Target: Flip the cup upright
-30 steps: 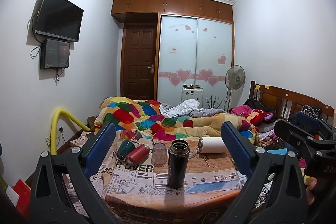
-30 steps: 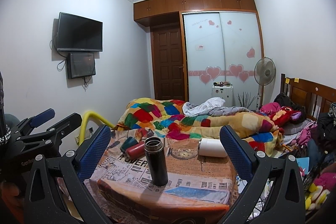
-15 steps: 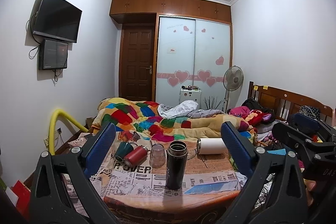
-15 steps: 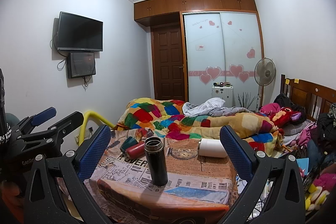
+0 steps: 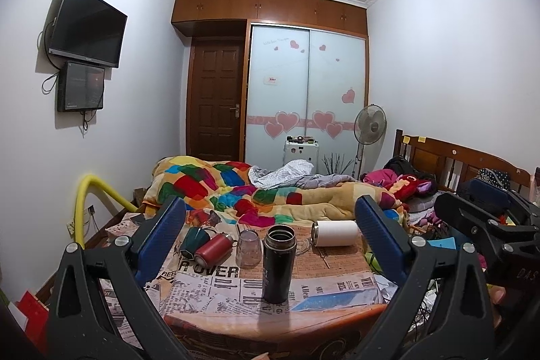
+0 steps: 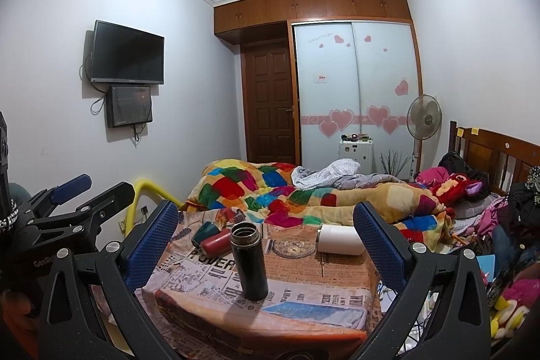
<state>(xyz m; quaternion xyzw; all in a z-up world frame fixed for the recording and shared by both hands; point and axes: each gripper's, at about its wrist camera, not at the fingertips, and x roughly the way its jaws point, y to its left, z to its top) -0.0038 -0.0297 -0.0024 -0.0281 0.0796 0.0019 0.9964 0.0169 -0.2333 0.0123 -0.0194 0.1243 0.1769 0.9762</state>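
A black flask (image 5: 278, 262) stands upright and open-topped near the table's front; it also shows in the right wrist view (image 6: 249, 259). Behind it a clear cup (image 5: 248, 248) stands mouth down. A red flask (image 5: 214, 249) and a green cup (image 5: 194, 241) lie on their sides at the back left. A white cup (image 5: 334, 232) lies on its side at the back right, also seen in the right wrist view (image 6: 339, 239). My left gripper (image 5: 270, 238) and right gripper (image 6: 266, 240) are both open and empty, held back from the table.
The table (image 5: 219, 319) is covered with newspaper. A glass dish (image 6: 293, 248) sits at the back middle. A bed with a colourful quilt (image 5: 236, 188) lies behind the table. A yellow pipe (image 5: 91, 191) curves at the left. Clutter fills the right side.
Both grippers have drifted slightly; the view has barely shifted. The objects on the table have not moved.
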